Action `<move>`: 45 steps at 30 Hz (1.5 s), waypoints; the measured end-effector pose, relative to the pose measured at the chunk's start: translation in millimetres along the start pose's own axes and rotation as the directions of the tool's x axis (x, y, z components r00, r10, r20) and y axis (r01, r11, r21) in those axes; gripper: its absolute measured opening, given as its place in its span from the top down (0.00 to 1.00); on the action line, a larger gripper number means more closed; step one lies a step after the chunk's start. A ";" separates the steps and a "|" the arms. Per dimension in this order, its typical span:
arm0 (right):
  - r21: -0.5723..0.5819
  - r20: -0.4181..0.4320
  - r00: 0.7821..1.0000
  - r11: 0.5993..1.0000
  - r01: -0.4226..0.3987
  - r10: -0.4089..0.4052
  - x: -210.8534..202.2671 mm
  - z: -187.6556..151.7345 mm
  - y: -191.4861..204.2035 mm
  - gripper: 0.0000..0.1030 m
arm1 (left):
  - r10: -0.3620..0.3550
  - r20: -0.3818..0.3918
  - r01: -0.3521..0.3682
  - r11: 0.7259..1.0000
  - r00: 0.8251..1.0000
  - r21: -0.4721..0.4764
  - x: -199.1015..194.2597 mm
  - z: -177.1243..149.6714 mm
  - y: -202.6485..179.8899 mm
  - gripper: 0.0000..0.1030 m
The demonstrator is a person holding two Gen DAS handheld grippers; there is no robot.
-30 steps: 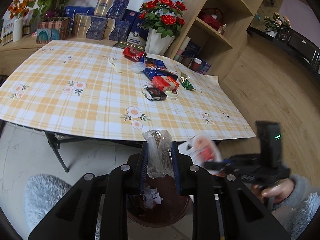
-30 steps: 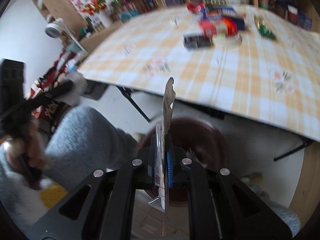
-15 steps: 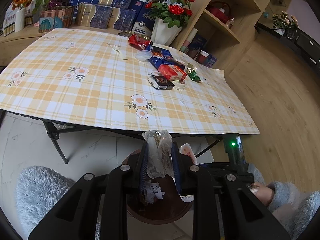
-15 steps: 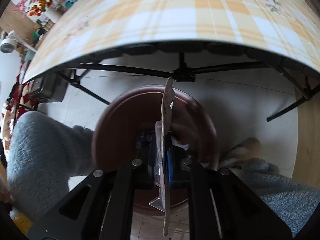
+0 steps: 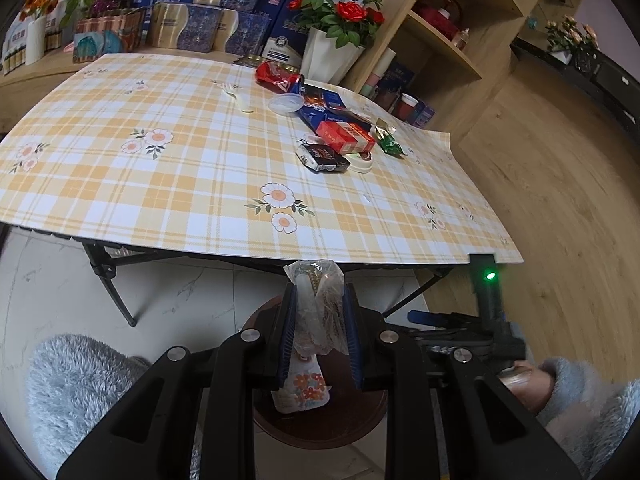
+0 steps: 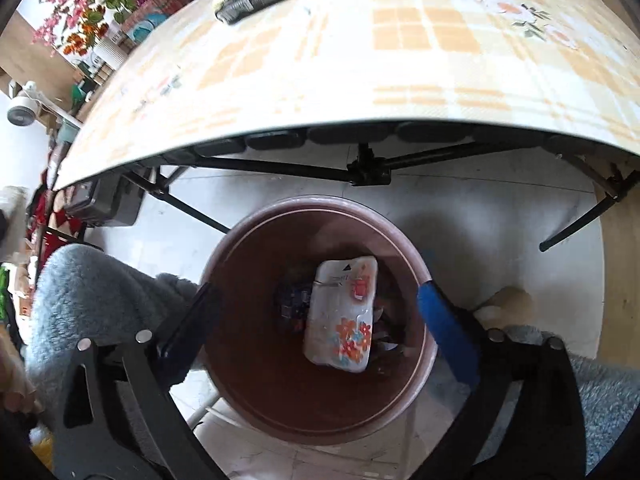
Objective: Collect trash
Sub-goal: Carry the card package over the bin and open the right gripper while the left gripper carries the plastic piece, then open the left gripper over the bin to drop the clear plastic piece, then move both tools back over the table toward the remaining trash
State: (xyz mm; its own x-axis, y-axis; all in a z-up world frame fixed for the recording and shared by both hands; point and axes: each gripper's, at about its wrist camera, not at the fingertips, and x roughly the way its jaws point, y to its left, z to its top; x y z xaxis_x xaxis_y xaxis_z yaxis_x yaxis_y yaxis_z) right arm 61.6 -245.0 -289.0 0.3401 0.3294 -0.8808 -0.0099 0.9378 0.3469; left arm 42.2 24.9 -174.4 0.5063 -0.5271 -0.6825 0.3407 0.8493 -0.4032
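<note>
Flowered packet (image 6: 342,314) now dropped into bin (image 6: 256,396) | right claw (image 6: 320,320) spread wide, empty | left claw (image 5: 319,330) still pinching clear wrapper (image 5: 318,304)

The left hand-held gripper (image 5: 318,334) has its blue-padded fingers (image 5: 287,336) drawn close together, pinching a crumpled clear wrapper (image 5: 316,304) that sticks up past the tips. The right hand-held gripper (image 6: 316,320) points steeply down, its two fingers spread wide apart with nothing between them. In the left wrist view it shows to the right of the left one, held level, with the person's right hand (image 5: 528,384) in a fluffy grey sleeve (image 5: 592,412) wrapped round its handle.
</note>
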 end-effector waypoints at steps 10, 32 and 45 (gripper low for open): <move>-0.021 0.381 0.924 0.999 -0.024 0.030 -99.7 -12.4 -13.6 0.06 | -0.031 -0.056 0.041 0.981 0.998 0.191 29.7 0.7 -24.4 0.77; 0.026 0.512 0.845 0.986 0.165 -0.155 -87.9 -24.7 -19.4 0.05 | -0.018 -0.122 0.059 0.938 0.992 0.340 87.7 -32.3 -43.2 0.71; 0.028 0.504 0.846 0.983 0.184 -0.173 -84.9 -25.4 -17.8 0.05 | 0.033 -0.027 -0.023 0.952 0.999 0.306 75.3 -23.7 -37.6 0.10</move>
State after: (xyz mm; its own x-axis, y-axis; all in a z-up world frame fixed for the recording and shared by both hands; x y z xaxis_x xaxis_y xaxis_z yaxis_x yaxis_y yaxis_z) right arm 9.0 -286.9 -228.6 0.7632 0.0617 -0.6433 0.0794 0.9790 0.1880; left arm 48.7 -46.0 -225.0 0.4955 -0.4981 -0.7116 0.5553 0.8116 -0.1814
